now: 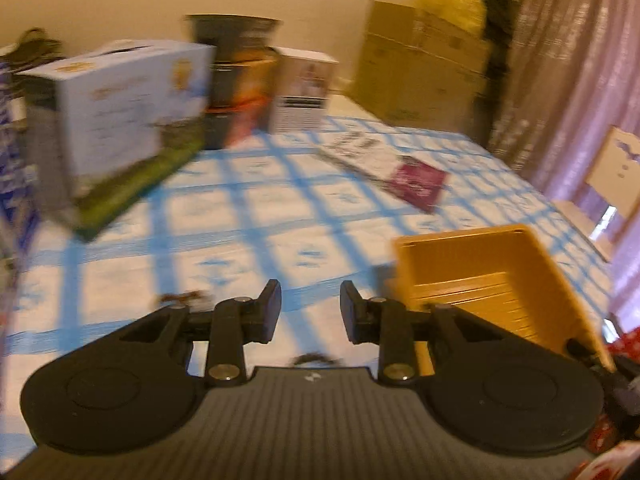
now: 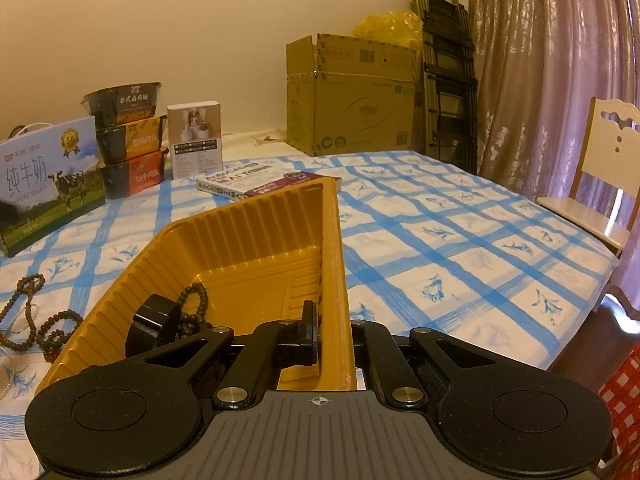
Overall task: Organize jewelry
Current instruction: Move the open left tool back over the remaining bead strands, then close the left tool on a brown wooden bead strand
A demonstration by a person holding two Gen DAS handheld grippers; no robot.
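Note:
A yellow plastic tray (image 2: 248, 240) lies on the blue-checked tablecloth. My right gripper (image 2: 334, 340) is shut on its right wall, one finger inside and one outside. A dark bead bracelet (image 2: 194, 300) lies inside the tray, beside the tip of the other gripper (image 2: 154, 326). More brown bead strings (image 2: 28, 312) lie on the cloth left of the tray. In the blurred left wrist view, my left gripper (image 1: 310, 312) is open and empty above the cloth, with the tray (image 1: 480, 272) at its right and a small brown piece (image 1: 182, 298) at its left.
A milk carton box (image 2: 44, 184), stacked snack tubs (image 2: 128, 136), a small white box (image 2: 196, 140) and a book (image 2: 260, 182) stand at the back left. A cardboard box (image 2: 352, 96) stands far back. A white chair (image 2: 600, 184) is at the right table edge.

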